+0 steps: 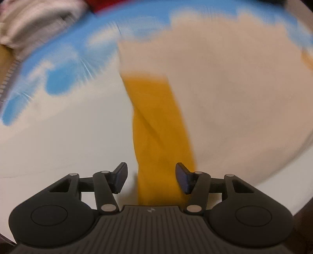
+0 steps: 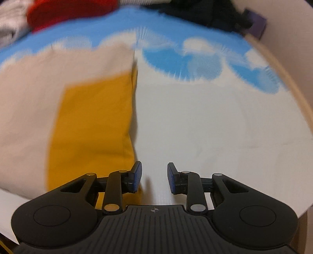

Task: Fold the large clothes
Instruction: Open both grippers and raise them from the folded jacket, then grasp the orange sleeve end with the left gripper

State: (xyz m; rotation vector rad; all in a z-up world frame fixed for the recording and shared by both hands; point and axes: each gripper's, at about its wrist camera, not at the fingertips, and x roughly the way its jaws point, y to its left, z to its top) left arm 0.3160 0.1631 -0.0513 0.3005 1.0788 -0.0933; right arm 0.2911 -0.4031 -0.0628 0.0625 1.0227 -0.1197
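Observation:
A cream and mustard-yellow garment lies on a white and blue cloud-print sheet. In the left wrist view its cream body (image 1: 234, 88) fills the right side and a yellow strip (image 1: 158, 132) runs down between the fingers of my left gripper (image 1: 151, 178), which is open just above it. In the right wrist view the yellow panel (image 2: 92, 127) and cream cloth (image 2: 29, 97) lie at left. My right gripper (image 2: 154, 177) is open over bare sheet, its left finger (image 2: 136, 175) at the yellow edge. Both views are motion-blurred.
The cloud-print sheet (image 2: 215, 117) covers the surface. A grey-white cloth pile (image 1: 33, 23) and something red (image 2: 68, 11) lie at the far edge, with dark clothes (image 2: 215, 13) at the far right. The surface's edge (image 2: 283, 78) runs along the right.

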